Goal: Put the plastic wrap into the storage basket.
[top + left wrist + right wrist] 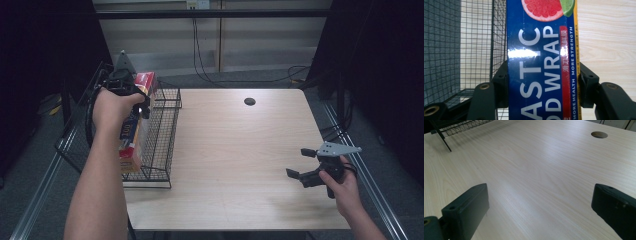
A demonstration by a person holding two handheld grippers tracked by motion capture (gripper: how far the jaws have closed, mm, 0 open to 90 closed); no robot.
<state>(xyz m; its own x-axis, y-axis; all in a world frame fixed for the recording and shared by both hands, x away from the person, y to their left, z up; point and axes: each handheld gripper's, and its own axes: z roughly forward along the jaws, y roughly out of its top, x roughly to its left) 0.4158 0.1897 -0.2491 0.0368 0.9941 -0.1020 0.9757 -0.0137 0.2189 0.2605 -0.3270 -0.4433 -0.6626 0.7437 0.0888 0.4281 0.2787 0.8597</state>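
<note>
The plastic wrap box (pixel 541 62) was deep blue with white lettering, a red strip, a yellow edge and a pink grapefruit picture. The wire basket (pixel 162 135) was black mesh. The worktop (pixel 240 160) showed pale wood grain. The fingers (pixel 465 210) were black.

The wire basket (pixel 161 135) walls off the worktop's (pixel 235 160) left edge; the wood to its right lies open, apart from a cable hole (pixel 249 101).

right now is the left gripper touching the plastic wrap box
Touching: in the left gripper view, both jaws of the left gripper press against the sides of the plastic wrap box.
</note>
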